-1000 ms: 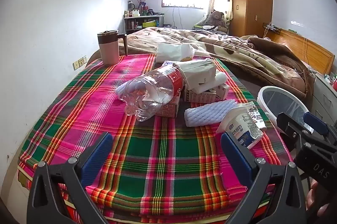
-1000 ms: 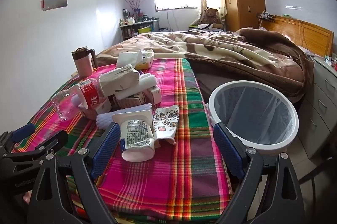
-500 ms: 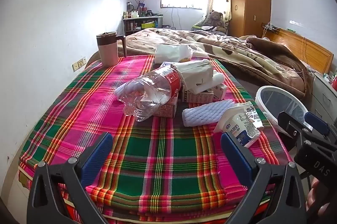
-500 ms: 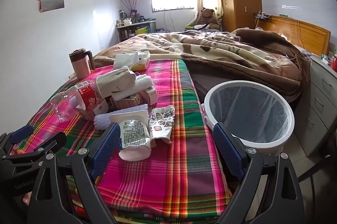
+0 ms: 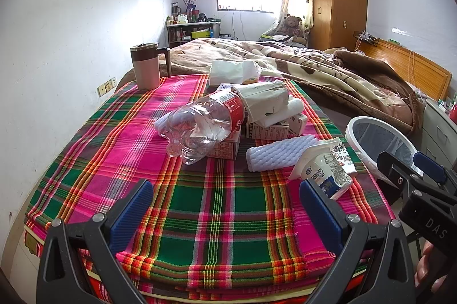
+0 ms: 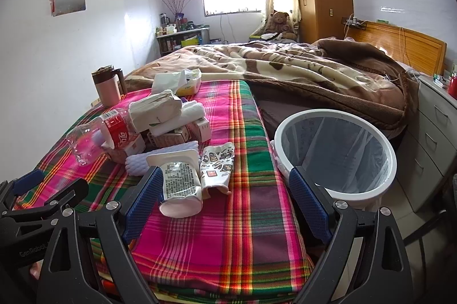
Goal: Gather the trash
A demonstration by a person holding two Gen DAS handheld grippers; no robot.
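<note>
the right claw (image 6: 225, 202) is wide and holds nothing; the yogurt cup (image 6: 180, 184) lies just in front, by its left finger, long way pointing at the claw; the bin (image 6: 337, 152) waits right; the left claw (image 5: 225, 208), wide too, is farther.
</note>
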